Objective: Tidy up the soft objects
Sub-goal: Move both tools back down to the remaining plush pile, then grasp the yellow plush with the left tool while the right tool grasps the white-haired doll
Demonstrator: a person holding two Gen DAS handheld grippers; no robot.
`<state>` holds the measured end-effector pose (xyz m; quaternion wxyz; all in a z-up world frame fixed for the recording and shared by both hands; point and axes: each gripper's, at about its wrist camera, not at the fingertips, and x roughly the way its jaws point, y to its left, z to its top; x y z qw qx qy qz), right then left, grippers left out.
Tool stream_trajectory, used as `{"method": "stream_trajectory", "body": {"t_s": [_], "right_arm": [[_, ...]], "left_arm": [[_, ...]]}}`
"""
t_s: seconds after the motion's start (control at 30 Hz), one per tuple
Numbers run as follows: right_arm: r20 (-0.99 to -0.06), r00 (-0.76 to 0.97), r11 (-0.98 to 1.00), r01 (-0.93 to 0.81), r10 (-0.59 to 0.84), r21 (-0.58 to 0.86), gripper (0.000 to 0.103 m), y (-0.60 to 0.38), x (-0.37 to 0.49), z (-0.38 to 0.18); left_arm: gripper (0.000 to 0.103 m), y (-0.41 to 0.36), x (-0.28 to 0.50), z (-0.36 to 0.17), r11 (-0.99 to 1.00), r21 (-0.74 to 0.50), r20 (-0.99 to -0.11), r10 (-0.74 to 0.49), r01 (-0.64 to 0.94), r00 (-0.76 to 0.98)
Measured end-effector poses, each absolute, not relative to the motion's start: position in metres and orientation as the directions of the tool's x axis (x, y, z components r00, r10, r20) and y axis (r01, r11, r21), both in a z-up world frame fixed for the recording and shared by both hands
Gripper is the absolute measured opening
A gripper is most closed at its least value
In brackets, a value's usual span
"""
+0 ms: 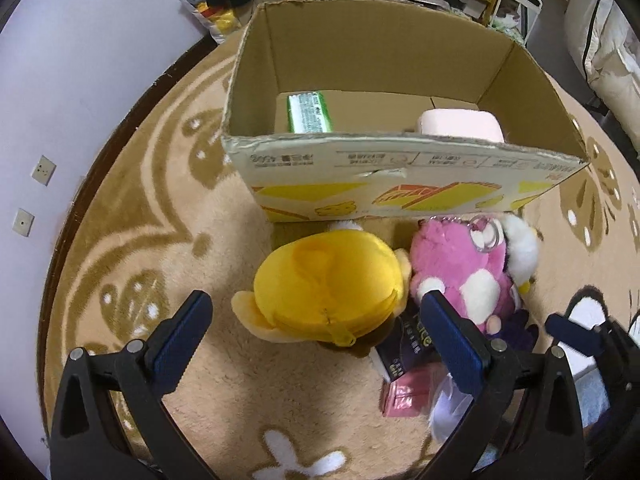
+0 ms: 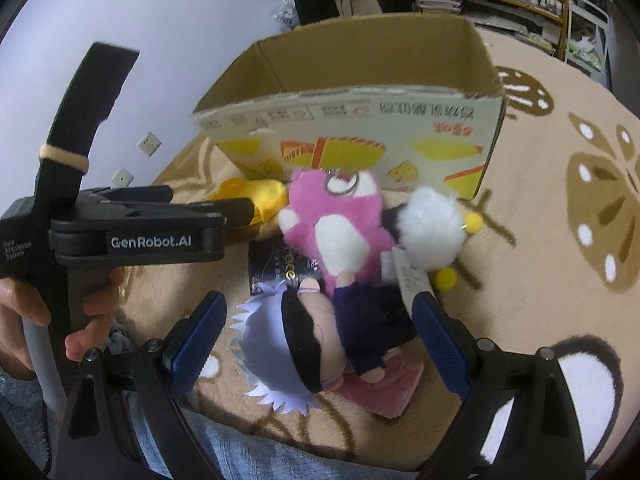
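Both grippers spread wide over a heap of plush toys on the rug, at six o'clock from the cardboard box (image 1: 400, 168). The left gripper (image 1: 316, 316) straddles the yellow plush (image 1: 332, 284); the right gripper (image 2: 320, 320) frames a white-haired doll (image 2: 296, 344). Risk: the neighbouring pink plush (image 1: 460, 264) could snag and come along.

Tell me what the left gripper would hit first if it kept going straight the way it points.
Most likely the yellow plush: it lies right ahead of the open left gripper, between its fingers, with the cardboard box behind. Exact depth is unclear.
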<state>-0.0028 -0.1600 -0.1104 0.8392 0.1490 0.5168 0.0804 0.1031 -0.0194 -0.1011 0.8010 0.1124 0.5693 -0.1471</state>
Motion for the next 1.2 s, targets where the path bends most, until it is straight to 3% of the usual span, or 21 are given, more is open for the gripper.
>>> {"method": "stream_trajectory", "body": {"t_s": [0.53,0.77,1.2], "right_arm": [[-0.896,0.354,0.956,0.013,0.269,0.292,0.098,-0.137,0.011,-0.137],[-0.904,0.333,0.955,0.031,0.269,0.296,0.103,-0.138,0.015,-0.145],[-0.91,0.284,0.94,0.068,0.303,0.334,0.103,-0.155,0.015,-0.164]], "left_arm": [[0.103,-0.021,0.126,-0.131,0.945,0.0,-0.959,-0.091,0.326,0.267],[0.102,-0.024,0.127,-0.134,0.943,0.014,-0.957,-0.083,0.333,0.276],[0.069,-0.026,0.11,-0.127,0.939,-0.027,-0.952,-0.129,0.343,0.278]]}}
